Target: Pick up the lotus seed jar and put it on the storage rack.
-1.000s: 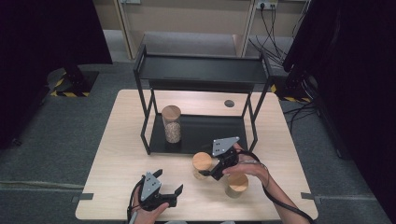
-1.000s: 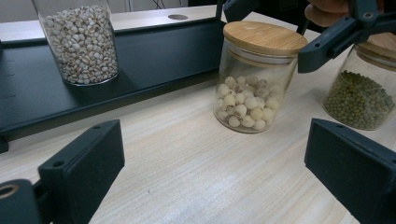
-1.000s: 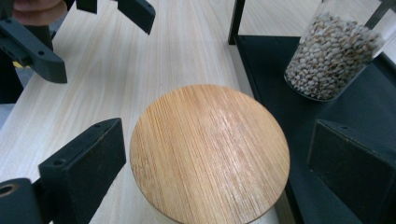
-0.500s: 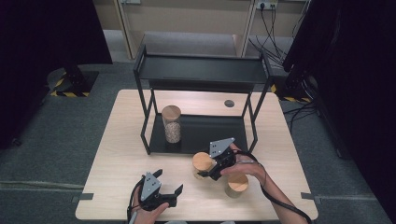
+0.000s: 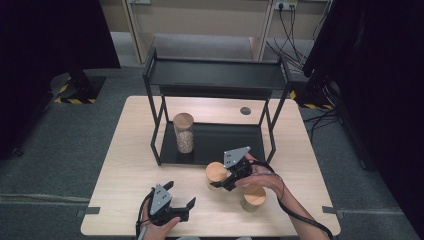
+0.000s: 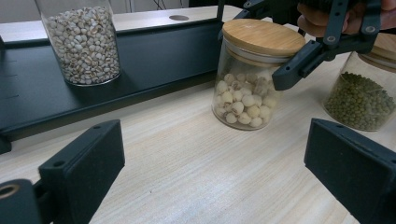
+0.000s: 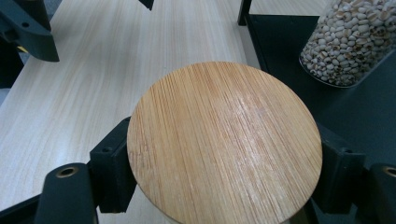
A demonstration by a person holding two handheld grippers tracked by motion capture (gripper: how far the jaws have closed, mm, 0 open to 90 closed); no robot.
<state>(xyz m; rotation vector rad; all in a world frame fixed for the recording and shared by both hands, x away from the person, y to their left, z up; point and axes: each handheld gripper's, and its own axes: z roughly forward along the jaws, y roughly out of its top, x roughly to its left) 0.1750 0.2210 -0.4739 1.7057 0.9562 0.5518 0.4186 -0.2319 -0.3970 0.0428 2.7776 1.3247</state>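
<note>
A glass jar of pale round seeds (image 5: 216, 172) (image 6: 247, 93) with a bamboo lid (image 7: 224, 140) stands on the wooden table just in front of the black rack. My right gripper (image 5: 221, 178) (image 7: 224, 172) comes at it from the right, and its two jaws press the lid's rim on either side, shut on the jar. My left gripper (image 5: 181, 193) (image 6: 217, 163) rests low near the table's front edge, left of the jar. It is open, with nothing between its jaws, and it points toward the jar.
A jar of green beans (image 5: 253, 197) (image 6: 359, 98) stands by the right hand. A tall jar of pale grain (image 5: 184, 132) (image 6: 84, 42) sits on the bottom tray of the two-tier black rack (image 5: 215, 75). A round hole (image 5: 245, 110) lies behind the rack.
The right gripper has edged slightly toward the near left around the seed jar. The jar and the left gripper have stayed where they were.
</note>
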